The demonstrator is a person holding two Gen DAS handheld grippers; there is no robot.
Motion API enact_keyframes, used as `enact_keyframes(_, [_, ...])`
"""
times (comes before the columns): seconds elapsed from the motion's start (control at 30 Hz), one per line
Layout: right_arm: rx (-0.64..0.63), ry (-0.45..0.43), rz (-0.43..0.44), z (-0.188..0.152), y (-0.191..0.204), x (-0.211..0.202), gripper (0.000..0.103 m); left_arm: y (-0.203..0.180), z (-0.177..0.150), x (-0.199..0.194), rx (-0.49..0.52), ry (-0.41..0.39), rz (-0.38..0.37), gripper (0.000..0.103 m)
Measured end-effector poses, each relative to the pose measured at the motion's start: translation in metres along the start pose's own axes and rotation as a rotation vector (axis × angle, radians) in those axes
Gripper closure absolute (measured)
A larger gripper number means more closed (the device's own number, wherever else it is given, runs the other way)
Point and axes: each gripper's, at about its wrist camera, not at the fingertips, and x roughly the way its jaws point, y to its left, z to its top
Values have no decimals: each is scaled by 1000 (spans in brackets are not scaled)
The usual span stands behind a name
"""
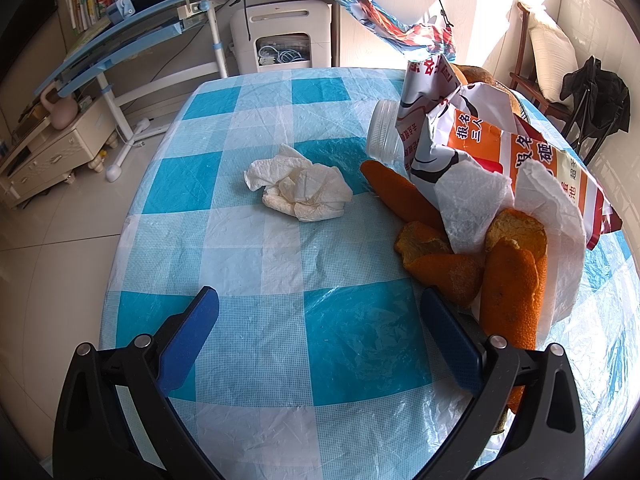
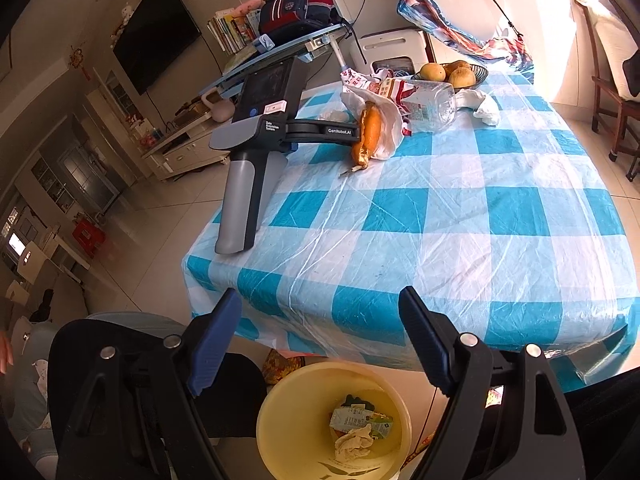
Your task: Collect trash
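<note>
A crumpled white tissue lies on the blue checked tablecloth. To its right sit orange peels, a white plastic bag, a printed snack wrapper and a clear plastic bottle. My left gripper is open and empty, low over the cloth, its right finger beside the peels. My right gripper is open and empty above a yellow bin that holds a carton and a tissue. The left gripper also shows in the right wrist view, by the peels.
A fruit basket stands at the table's far end with another tissue near it. A blue desk with a backpack, a white appliance and a wooden chair surround the table.
</note>
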Motion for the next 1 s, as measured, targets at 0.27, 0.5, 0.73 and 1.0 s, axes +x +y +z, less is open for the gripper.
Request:
enact_keyframes(0.27, [-31, -40, -51, 42, -19, 4, 25, 0, 0, 0, 0, 0, 0, 6])
enact_keyframes(0.5, [-45, -11, -67, 77, -33, 36, 25, 0, 0, 0, 0, 1, 0, 6])
enact_keyframes(0.73, [28, -20, -45, 111, -54, 59, 25, 0, 0, -2, -6, 22, 5, 6])
enact_keyframes(1.0, [131, -37, -42, 125, -86, 75, 26, 8, -10, -60, -18, -58, -172, 6])
